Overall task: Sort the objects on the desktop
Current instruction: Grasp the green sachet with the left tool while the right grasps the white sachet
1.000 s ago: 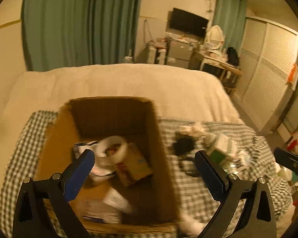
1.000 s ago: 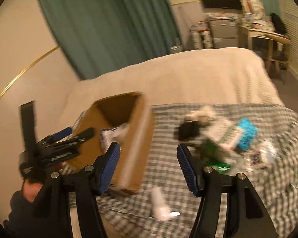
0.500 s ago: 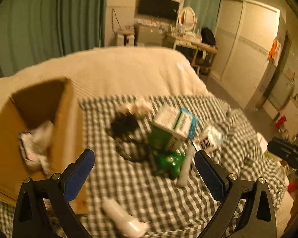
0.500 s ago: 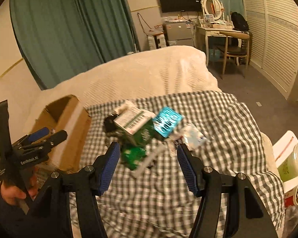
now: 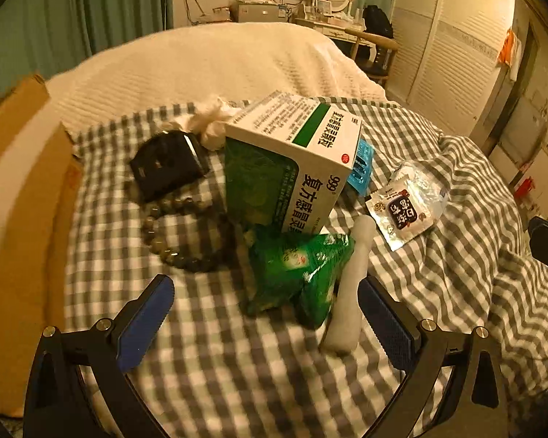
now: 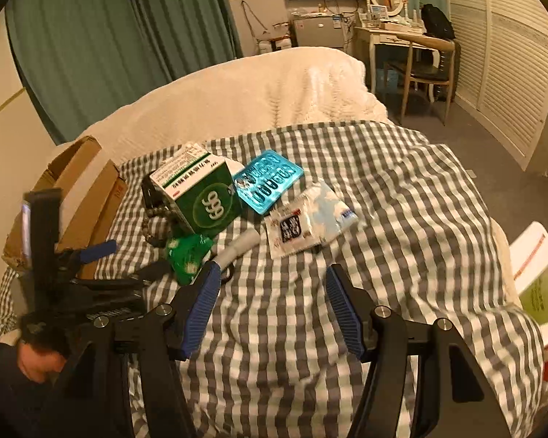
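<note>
Both grippers are spread wide and hold nothing. In the left wrist view the left gripper (image 5: pixel 265 319) sits at the bottom of the frame, its blue pads either side of a crumpled green plastic packet (image 5: pixel 303 273) and a white cylindrical tube (image 5: pixel 349 292) that lies just right of the packet, touching it. Neither pad touches them. Above these, at the centre of the frame, a green and white cardboard medicine box (image 5: pixel 292 168) stands tilted, its lower corner resting on the packet. Left of the box lies a bracelet of dull round beads (image 5: pixel 179 233), and above that a flat black device (image 5: pixel 168 168); a wad of white tissue (image 5: pixel 212 124) sits behind it. A blue blister pack (image 5: pixel 361 168) pokes out from the box's right side, and a clear sachet with a dark label (image 5: pixel 405 208) lies further right. All rest on a grey and white checked cloth (image 5: pixel 237 372). A brown cardboard carton (image 5: pixel 22 189) fills the left edge.

In the right wrist view the right gripper (image 6: pixel 272 308) hangs at lower centre over bare cloth, below the pile.
</note>
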Demonstrator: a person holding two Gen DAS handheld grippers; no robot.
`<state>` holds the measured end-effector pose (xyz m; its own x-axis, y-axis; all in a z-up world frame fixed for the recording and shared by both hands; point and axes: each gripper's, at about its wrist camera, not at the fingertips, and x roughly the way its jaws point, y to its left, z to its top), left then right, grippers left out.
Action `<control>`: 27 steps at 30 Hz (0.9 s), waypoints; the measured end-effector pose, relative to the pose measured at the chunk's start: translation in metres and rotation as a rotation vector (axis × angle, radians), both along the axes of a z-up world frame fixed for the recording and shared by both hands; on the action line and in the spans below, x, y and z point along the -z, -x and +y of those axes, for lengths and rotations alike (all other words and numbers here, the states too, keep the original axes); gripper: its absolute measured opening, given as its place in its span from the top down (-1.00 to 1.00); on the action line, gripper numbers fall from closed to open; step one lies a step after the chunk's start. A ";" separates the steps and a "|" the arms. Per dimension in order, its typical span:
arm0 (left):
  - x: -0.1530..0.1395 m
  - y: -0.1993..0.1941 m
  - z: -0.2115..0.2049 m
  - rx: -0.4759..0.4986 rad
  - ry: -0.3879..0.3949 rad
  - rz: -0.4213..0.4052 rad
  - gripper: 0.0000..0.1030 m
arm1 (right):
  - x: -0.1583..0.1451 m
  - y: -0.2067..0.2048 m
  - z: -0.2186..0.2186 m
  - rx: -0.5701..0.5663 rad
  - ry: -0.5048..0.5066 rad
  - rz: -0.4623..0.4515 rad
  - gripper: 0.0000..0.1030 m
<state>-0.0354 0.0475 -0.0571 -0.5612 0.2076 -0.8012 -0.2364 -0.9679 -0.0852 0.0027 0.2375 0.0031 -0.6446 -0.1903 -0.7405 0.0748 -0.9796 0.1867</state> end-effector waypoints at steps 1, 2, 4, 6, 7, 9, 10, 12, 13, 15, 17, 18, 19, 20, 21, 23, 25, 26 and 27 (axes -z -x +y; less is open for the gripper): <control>0.003 0.003 0.000 0.000 -0.015 -0.003 -1.00 | 0.001 0.004 0.000 -0.006 0.007 0.003 -0.15; 0.006 0.005 0.001 0.002 -0.026 -0.007 -1.00 | 0.003 0.007 0.000 -0.010 0.008 0.003 -0.15; 0.013 0.011 0.005 0.009 -0.039 -0.014 -1.00 | 0.010 0.015 -0.002 -0.022 -0.009 -0.011 -0.15; 0.019 0.014 0.008 0.018 -0.040 -0.012 -1.00 | 0.021 0.023 -0.003 -0.023 -0.048 -0.026 -0.15; 0.022 0.016 0.009 0.026 -0.040 -0.013 -1.00 | 0.026 0.027 -0.004 -0.020 -0.062 -0.035 -0.15; 0.026 0.017 0.012 0.042 -0.030 -0.013 -0.95 | 0.035 0.037 -0.004 -0.018 -0.078 -0.055 -0.16; 0.028 0.018 0.014 0.053 -0.025 -0.014 -0.87 | 0.040 0.043 -0.005 -0.018 -0.083 -0.063 -0.16; 0.030 0.020 0.014 0.067 -0.028 -0.022 -0.72 | 0.045 0.054 -0.007 -0.025 -0.101 -0.062 -0.15; 0.031 0.020 0.015 0.074 -0.031 -0.030 -0.60 | 0.047 0.060 -0.010 -0.034 -0.117 -0.055 -0.15; 0.033 0.021 0.014 0.082 -0.031 -0.038 -0.30 | 0.054 0.071 -0.015 -0.051 -0.150 -0.056 -0.15; 0.033 0.021 0.013 0.091 -0.034 -0.046 -0.02 | 0.061 0.078 -0.018 -0.060 -0.165 -0.061 -0.16; 0.033 0.021 0.013 0.093 -0.036 -0.045 -0.01 | 0.066 0.082 -0.019 -0.061 -0.175 -0.064 -0.17; 0.032 0.021 0.011 0.089 -0.042 -0.042 0.03 | 0.070 0.084 -0.021 -0.060 -0.185 -0.068 -0.27; 0.030 0.020 0.010 0.085 -0.047 -0.040 0.04 | 0.074 0.087 -0.022 -0.058 -0.192 -0.072 -0.41; 0.029 0.020 0.008 0.082 -0.053 -0.035 0.06 | 0.076 0.089 -0.023 -0.057 -0.196 -0.075 -0.44; 0.024 0.018 0.004 0.067 -0.061 -0.022 0.07 | 0.079 0.091 -0.025 -0.062 -0.216 -0.072 -0.46; 0.022 0.018 0.000 0.052 -0.069 -0.020 0.07 | 0.083 0.094 -0.030 -0.061 -0.249 -0.071 -0.48; 0.021 0.019 -0.001 0.047 -0.074 -0.020 0.07 | 0.084 0.097 -0.032 -0.062 -0.263 -0.068 -0.49; 0.020 0.019 -0.002 0.043 -0.080 -0.022 0.07 | 0.086 0.100 -0.035 -0.066 -0.278 -0.067 -0.50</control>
